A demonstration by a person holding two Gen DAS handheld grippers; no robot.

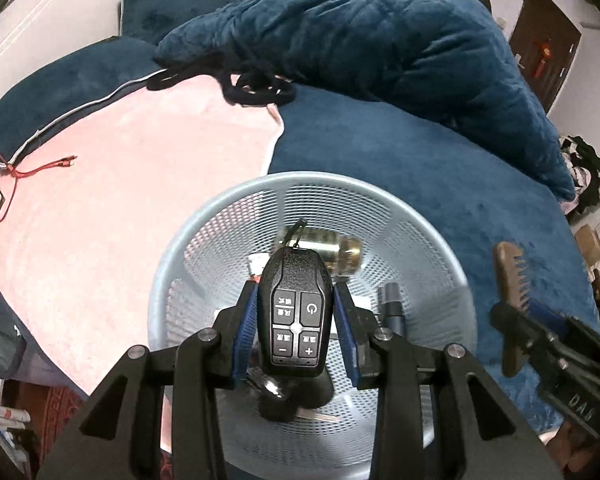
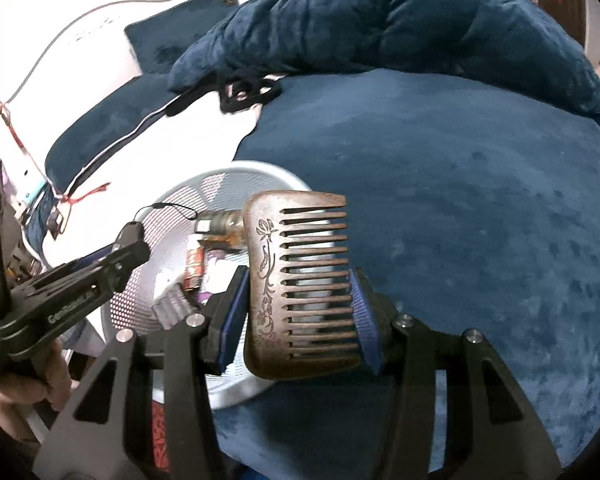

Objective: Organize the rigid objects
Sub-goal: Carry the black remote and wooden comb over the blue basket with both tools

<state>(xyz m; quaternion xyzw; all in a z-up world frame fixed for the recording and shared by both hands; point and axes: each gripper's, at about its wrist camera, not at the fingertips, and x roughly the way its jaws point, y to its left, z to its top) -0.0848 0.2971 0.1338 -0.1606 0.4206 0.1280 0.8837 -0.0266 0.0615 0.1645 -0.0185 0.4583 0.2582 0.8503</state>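
Note:
My left gripper [image 1: 295, 312] is shut on a black key-fob remote [image 1: 296, 312] with four buttons, held above the pale blue mesh basket [image 1: 220, 216]. Inside the basket lie a gold-capped bottle [image 1: 332, 250], a grey cylinder [image 1: 392, 300] and other small items. My right gripper [image 2: 298, 312] is shut on a brown wooden comb [image 2: 300, 280] with a carved flower, its teeth pointing right, over the basket's [image 2: 172, 196] right edge. In the left wrist view the comb [image 1: 508, 272] and right gripper [image 1: 540, 332] sit to the basket's right. The left gripper [image 2: 132, 248] shows at the left of the right wrist view.
The basket stands on a bed with a dark blue plush cover [image 1: 420, 152] and a pink towel [image 1: 132, 184]. A bunched blue quilt [image 1: 360, 40] and pillows [image 1: 168, 4] lie behind. A black strap [image 1: 256, 88] lies on the towel's far edge. A hand [image 2: 16, 396] holds the left gripper.

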